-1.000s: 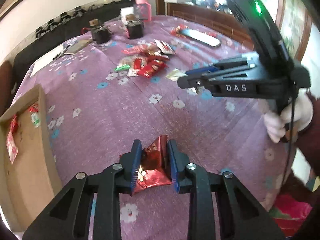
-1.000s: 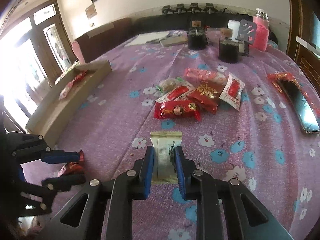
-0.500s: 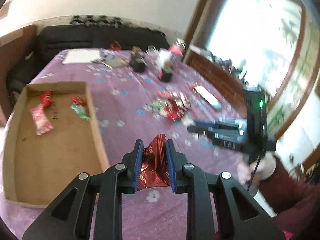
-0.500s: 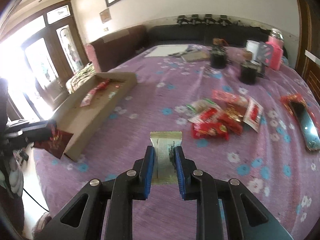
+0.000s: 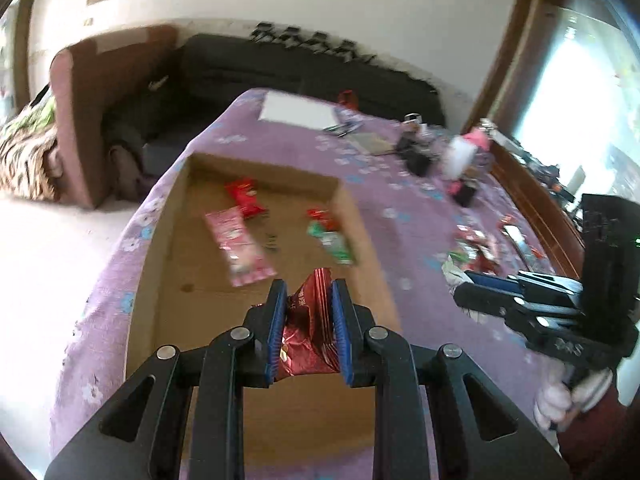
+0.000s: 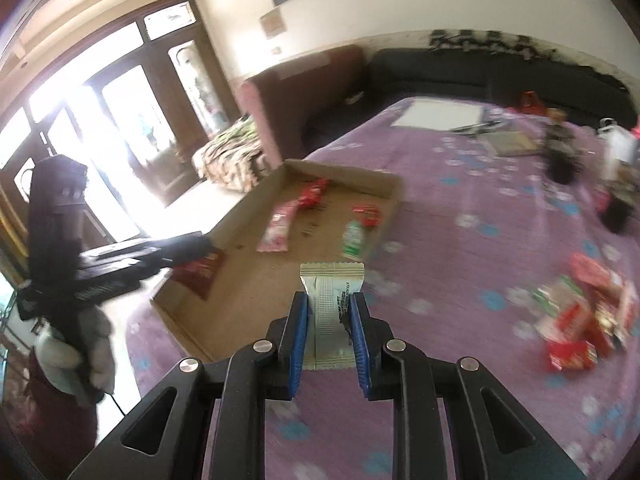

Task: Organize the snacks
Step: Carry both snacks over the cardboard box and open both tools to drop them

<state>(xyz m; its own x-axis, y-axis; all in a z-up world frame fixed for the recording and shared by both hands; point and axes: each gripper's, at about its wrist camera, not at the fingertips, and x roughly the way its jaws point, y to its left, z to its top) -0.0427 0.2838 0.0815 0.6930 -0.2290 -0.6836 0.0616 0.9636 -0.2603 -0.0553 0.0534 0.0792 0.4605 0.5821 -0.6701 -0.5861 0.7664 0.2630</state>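
Note:
My left gripper (image 5: 306, 304) is shut on a dark red foil snack packet (image 5: 308, 336) and holds it above the near end of a shallow cardboard box (image 5: 360, 232); it also shows in the right wrist view (image 6: 196, 258). The box (image 6: 394, 200) holds several snacks: a pink packet (image 5: 240, 246), a red one (image 5: 245, 197), a green one (image 5: 334, 242). My right gripper (image 6: 328, 312) is shut on a cream-white packet (image 6: 330, 308), above the purple cloth beside the box's right wall. It also shows in the left wrist view (image 5: 464, 292).
A pile of loose red and green snacks (image 6: 580, 320) lies on the flowered purple cloth (image 6: 460, 248) to the right. Black cups (image 6: 562, 164), a white sheet (image 6: 436, 114) and small items stand at the far end. A sofa (image 5: 120, 92) lies beyond.
Both grippers have swung left from the snack pile toward the box, each still holding its packet. The left one now hangs over the box's near end.

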